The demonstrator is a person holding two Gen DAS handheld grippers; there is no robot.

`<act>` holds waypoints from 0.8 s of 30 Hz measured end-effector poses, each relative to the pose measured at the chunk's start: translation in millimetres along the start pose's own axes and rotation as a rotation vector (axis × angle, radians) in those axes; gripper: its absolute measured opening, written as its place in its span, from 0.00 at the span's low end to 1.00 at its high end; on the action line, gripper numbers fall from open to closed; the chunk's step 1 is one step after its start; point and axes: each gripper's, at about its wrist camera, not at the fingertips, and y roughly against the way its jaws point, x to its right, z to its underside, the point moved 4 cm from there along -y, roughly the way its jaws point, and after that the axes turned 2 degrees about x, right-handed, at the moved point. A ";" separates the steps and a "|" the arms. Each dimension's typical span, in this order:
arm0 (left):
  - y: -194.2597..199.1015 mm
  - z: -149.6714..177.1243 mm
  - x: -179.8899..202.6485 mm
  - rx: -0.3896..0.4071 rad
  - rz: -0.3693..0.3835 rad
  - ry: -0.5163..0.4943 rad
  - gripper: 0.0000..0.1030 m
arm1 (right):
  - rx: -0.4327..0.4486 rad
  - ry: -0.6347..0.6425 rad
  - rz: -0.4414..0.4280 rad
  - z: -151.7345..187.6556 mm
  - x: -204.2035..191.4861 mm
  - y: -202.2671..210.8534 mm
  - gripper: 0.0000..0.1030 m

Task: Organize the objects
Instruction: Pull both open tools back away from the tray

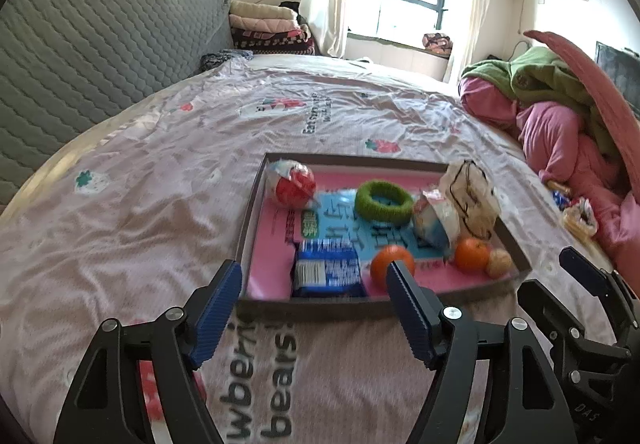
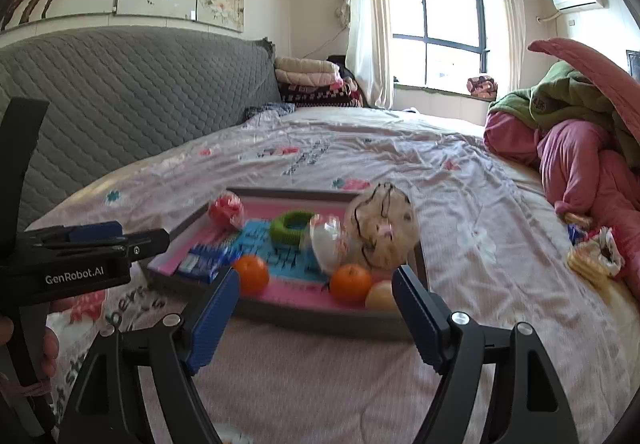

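Your left gripper (image 1: pixel 314 284) and right gripper (image 2: pixel 316 290) hover, jaws apart and empty, before the tray (image 1: pixel 316 303) at center frame, already filled. Approach the snack packets (image 2: pixel 592 252) at right slowly; the right view shows them more fully than the left.

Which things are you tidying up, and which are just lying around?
For the job: tray, green ring, two oranges, blue packet, red-and-white ball.

Just lying about: folded blankets, pink quilt, loose snack wrappers.
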 end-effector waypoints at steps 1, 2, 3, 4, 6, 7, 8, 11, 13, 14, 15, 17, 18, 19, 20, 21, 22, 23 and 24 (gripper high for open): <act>1.6 3.5 0.7 -0.003 0.000 -0.007 0.75 | -0.008 0.004 0.005 3.9 -0.8 1.3 0.76; 4.0 8.6 1.4 -0.008 -0.005 -0.015 0.75 | -0.028 0.009 0.007 7.6 -1.8 1.8 0.76; 5.3 12.1 2.0 -0.011 -0.006 -0.020 0.75 | -0.028 0.012 0.008 8.9 -1.7 3.7 0.76; 7.2 17.0 2.8 -0.015 -0.005 -0.026 0.75 | -0.027 0.018 0.013 10.9 -2.3 5.4 0.76; 10.6 23.9 3.4 -0.016 -0.007 -0.039 0.75 | -0.051 0.018 0.018 15.5 -2.3 5.7 0.76; 12.4 26.7 2.5 -0.016 -0.012 -0.041 0.75 | -0.054 0.014 0.020 17.0 -2.1 6.8 0.76; 14.1 29.1 1.1 -0.016 -0.018 -0.035 0.75 | -0.056 0.014 0.024 18.8 -2.6 8.1 0.76; 17.8 34.7 -1.2 -0.012 -0.036 -0.047 0.75 | -0.066 0.005 0.024 23.6 -3.8 11.8 0.76; 19.9 38.2 -3.5 -0.015 -0.045 -0.045 0.75 | -0.062 0.002 0.025 27.1 -4.8 15.0 0.76; 21.1 40.9 -4.5 -0.016 -0.047 -0.046 0.75 | -0.064 0.004 0.025 30.1 -5.3 16.0 0.76; 21.7 42.7 -5.1 -0.017 -0.047 -0.048 0.75 | -0.065 0.005 0.027 33.1 -5.5 16.2 0.76; 23.2 48.9 -4.8 -0.015 -0.045 -0.061 0.75 | -0.083 0.000 0.031 43.2 -5.5 16.0 0.76; 22.8 51.0 -4.2 -0.017 -0.044 -0.065 0.75 | -0.085 -0.002 0.031 46.7 -5.8 16.5 0.76; 22.9 54.6 -3.6 -0.020 -0.039 -0.069 0.75 | -0.090 -0.002 0.032 50.0 -5.9 17.0 0.76; 23.0 57.6 -3.4 -0.020 -0.036 -0.072 0.75 | -0.095 -0.001 0.034 53.1 -6.0 17.4 0.76; 23.1 61.4 -3.0 -0.018 -0.036 -0.077 0.75 | -0.102 -0.006 0.032 55.2 -5.4 17.4 0.76; 22.5 63.9 -2.2 -0.022 -0.036 -0.080 0.75 | -0.103 -0.013 0.035 56.3 -4.4 18.5 0.76; 22.0 66.5 -2.1 -0.025 -0.038 -0.078 0.75 | -0.098 -0.019 0.038 56.7 -3.3 20.1 0.76; 21.2 69.3 -2.9 -0.027 -0.035 -0.071 0.75 | -0.095 -0.023 0.038 57.1 -2.8 21.0 0.76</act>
